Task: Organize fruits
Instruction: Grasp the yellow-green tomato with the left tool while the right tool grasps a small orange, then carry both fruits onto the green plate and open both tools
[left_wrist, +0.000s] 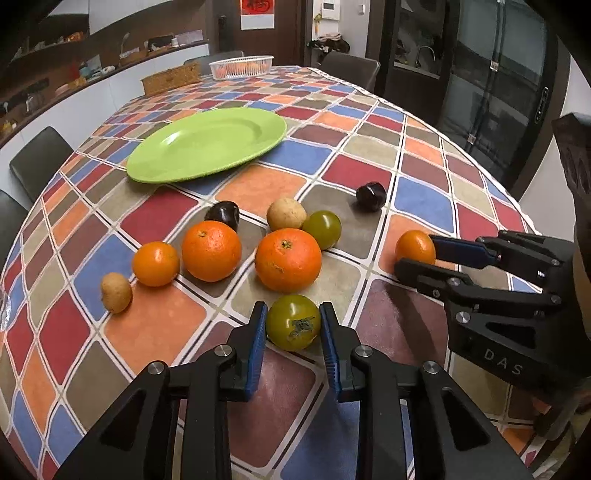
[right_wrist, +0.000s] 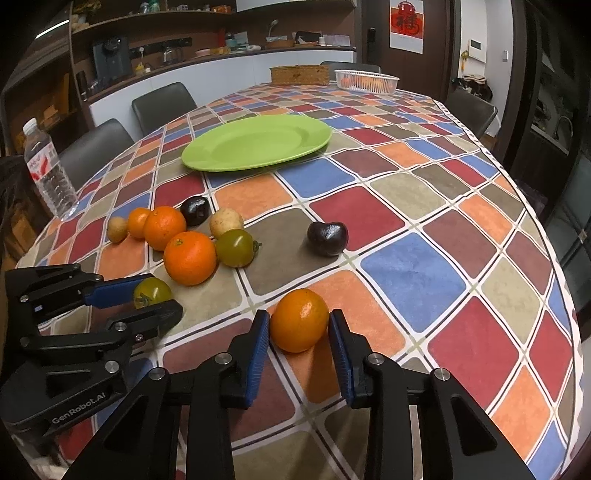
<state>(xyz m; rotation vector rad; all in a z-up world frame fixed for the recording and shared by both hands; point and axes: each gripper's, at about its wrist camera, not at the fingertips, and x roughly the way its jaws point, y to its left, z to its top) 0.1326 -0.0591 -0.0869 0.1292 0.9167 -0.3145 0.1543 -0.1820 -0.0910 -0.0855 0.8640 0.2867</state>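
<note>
My left gripper (left_wrist: 293, 321) is shut on a green tomato (left_wrist: 293, 326) resting on the checked tablecloth; it also shows in the right wrist view (right_wrist: 151, 291). My right gripper (right_wrist: 299, 328) is shut on a small orange (right_wrist: 299, 319), which also shows in the left wrist view (left_wrist: 415, 246). Between them lie two large oranges (left_wrist: 288, 260) (left_wrist: 211, 250), a small orange (left_wrist: 156, 263), a second green tomato (left_wrist: 322, 229), two tan round fruits (left_wrist: 286, 213) (left_wrist: 116, 292) and two dark plums (left_wrist: 371, 196) (left_wrist: 222, 215). An empty green plate (left_wrist: 207, 144) lies beyond them.
A white basket (right_wrist: 366, 80) holding oranges and a wicker box (right_wrist: 299, 75) stand at the table's far end. A water bottle (right_wrist: 48, 170) stands at the left edge. Chairs (right_wrist: 164, 101) surround the table.
</note>
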